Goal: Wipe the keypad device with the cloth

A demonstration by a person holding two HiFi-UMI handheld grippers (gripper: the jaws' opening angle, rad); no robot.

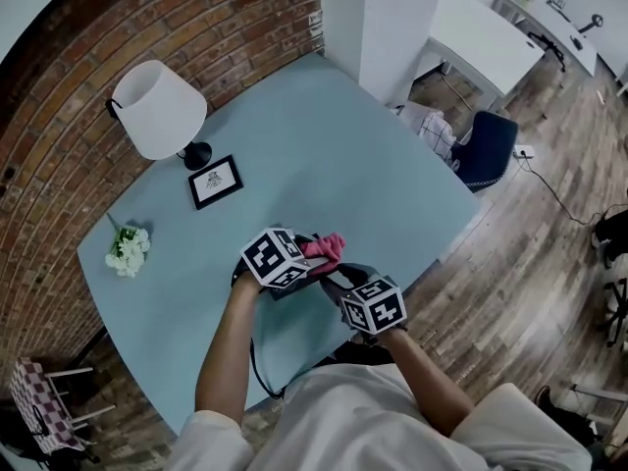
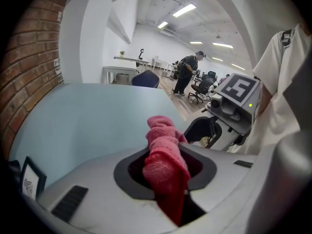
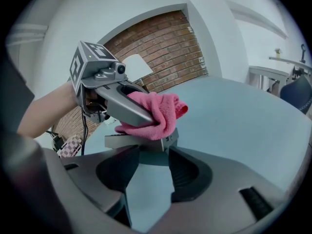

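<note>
Cloth (image 3: 158, 112) meets device (image 3: 141, 141).
Left gripper (image 2: 165, 177) clamps the soft, light cloth atop the device; right gripper (image 3: 148, 152) pinches the stiff, probably slick device by its near end.

Place: open-plan office.
Signs: white desks (image 1: 486, 42), swivel chairs (image 2: 202, 87), ceiling strip lights (image 2: 185, 9), wood floor (image 1: 549, 253).
Near end: brick wall (image 1: 196, 27) behind blue table (image 1: 324, 155); lamp (image 1: 157, 109) + framed card (image 1: 215, 181) nr its far-left edge.

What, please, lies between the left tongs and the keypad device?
The pink cloth: the left tongs clamp it against the keypad device, as the right gripper view shows.
</note>
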